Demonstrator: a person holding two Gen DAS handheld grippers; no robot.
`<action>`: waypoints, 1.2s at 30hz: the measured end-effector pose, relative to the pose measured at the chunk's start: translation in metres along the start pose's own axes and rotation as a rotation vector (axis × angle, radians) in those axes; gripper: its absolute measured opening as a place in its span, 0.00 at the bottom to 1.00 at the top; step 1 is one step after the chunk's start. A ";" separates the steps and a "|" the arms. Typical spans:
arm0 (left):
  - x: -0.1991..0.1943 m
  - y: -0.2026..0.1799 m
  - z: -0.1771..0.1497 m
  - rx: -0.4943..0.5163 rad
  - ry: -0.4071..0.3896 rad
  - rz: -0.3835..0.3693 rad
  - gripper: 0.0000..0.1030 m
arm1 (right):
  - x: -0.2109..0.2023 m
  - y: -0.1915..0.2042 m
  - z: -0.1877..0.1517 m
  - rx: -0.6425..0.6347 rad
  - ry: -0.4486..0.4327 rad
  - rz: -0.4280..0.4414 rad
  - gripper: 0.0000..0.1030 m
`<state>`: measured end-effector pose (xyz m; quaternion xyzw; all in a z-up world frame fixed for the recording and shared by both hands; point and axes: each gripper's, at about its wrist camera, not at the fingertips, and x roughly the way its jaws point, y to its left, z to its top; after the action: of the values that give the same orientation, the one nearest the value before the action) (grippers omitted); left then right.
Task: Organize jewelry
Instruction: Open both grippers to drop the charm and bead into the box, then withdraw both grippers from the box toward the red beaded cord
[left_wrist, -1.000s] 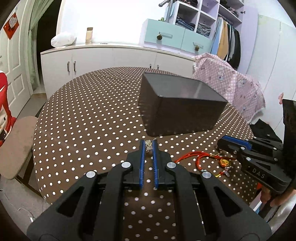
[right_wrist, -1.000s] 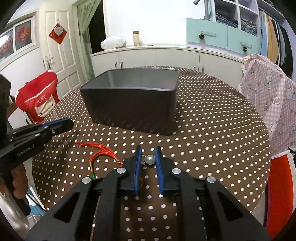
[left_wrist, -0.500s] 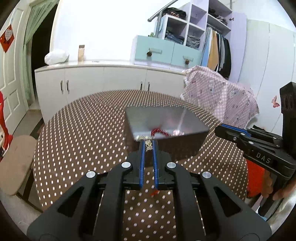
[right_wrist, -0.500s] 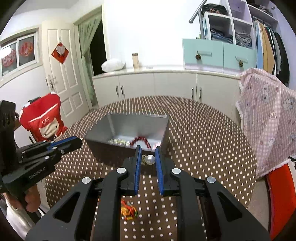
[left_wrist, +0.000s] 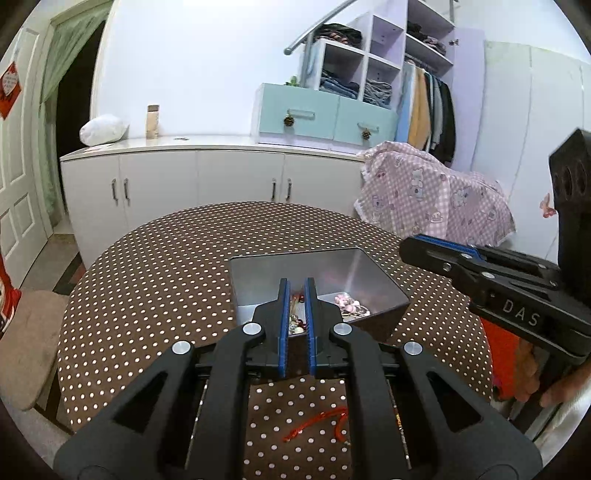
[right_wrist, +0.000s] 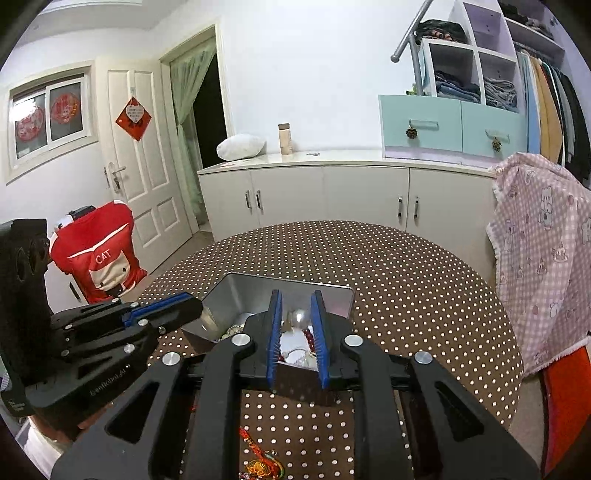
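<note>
Both grippers hover over the open metal box (right_wrist: 334, 295) on the polka-dot tabletop (right_wrist: 406, 280), so the sorting looks well advanced. The box already holds a heap of jewelry (left_wrist: 351, 306): red beads, pale chains and pinkish pieces. Outside it, a red cord bracelet (left_wrist: 317, 428) lies on the tabletop nearest the person, below both grippers; that piece, by the look of it, is what is left.

The right gripper (right_wrist: 295, 321) has its fingers parting, and a pearl (right_wrist: 300, 315) sits between them without either pad clearly pressing it; it appears to be dropping toward the box. The left gripper (left_wrist: 296, 306) keeps its fingers pressed nearly together; whether a small chain is pinched there cannot be told.

The box's long axis runs roughly across the tabletop, left to right from the person, and its opening faces straight up.
</note>
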<state>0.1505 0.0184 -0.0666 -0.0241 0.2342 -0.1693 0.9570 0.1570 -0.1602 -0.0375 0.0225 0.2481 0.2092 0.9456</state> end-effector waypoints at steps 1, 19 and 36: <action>0.001 0.000 0.000 0.005 0.003 0.001 0.09 | 0.000 -0.001 0.000 -0.002 -0.003 -0.001 0.25; -0.014 0.008 -0.006 0.012 -0.040 0.028 0.71 | -0.015 -0.021 -0.013 0.062 0.005 -0.089 0.64; -0.024 0.012 -0.044 -0.027 0.046 0.029 0.71 | -0.024 -0.016 -0.059 0.124 0.088 -0.110 0.64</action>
<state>0.1141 0.0394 -0.0963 -0.0297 0.2585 -0.1529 0.9534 0.1160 -0.1882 -0.0810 0.0581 0.3027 0.1422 0.9406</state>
